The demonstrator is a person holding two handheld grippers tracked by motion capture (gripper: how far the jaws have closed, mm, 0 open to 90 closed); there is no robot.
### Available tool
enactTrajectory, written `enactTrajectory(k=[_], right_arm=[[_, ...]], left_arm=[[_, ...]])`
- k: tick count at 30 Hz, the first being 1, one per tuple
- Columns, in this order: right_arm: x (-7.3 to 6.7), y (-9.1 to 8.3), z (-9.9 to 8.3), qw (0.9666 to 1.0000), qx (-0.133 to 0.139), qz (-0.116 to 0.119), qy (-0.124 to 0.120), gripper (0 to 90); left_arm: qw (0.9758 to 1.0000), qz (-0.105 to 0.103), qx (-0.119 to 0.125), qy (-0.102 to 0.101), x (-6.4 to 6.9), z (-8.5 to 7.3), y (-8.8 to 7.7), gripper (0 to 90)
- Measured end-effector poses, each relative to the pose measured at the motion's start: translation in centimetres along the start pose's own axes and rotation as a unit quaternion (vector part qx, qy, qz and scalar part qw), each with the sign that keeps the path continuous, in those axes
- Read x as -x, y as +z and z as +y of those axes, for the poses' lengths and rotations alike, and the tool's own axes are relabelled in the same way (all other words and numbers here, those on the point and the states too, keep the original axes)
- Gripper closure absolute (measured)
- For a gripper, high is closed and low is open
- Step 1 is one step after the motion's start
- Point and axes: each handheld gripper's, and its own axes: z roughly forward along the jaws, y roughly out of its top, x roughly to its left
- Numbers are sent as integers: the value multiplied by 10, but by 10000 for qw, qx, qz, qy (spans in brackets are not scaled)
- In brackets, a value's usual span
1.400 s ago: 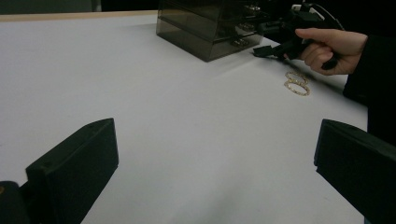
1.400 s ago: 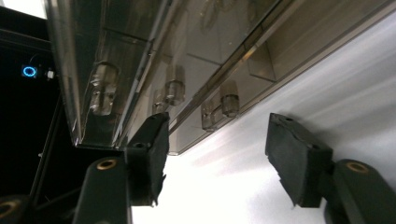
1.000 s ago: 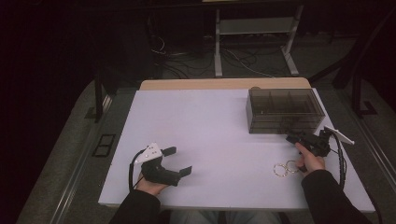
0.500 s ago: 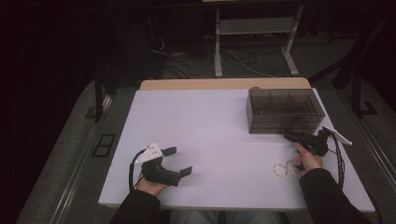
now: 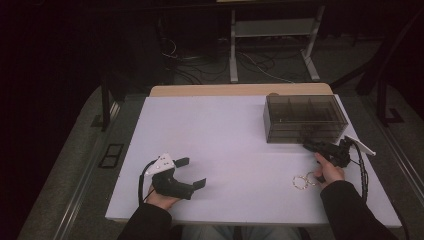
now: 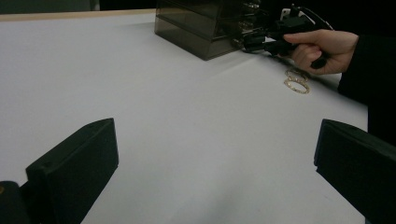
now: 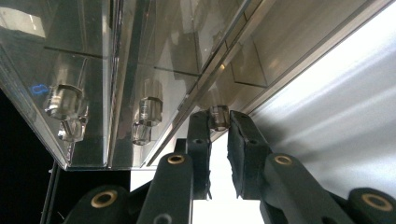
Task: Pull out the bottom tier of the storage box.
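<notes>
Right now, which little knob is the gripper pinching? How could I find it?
Look for the smoky see-through drawer box at the table's far right. Its front carries several small clear knobs; in the right gripper view three show in a row. The one you want is the knob between the black pads of the right gripper, whose jaws have just been closing; the others stand free.

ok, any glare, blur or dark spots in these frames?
High view: floor and background nearly black, white table evenly lit. Left gripper view: near jaws soft, bracelets sharp enough. Right gripper view: glare streak on the table, reflections across the smoked acrylic drawer box.
</notes>
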Motion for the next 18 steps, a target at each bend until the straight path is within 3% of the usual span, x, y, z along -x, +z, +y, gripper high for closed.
enactTrajectory(k=[18], right_arm=[[1,0,1,9998,-24,80,182,792]], left_arm=[[10000,5,-11,10,0,0,1,0]])
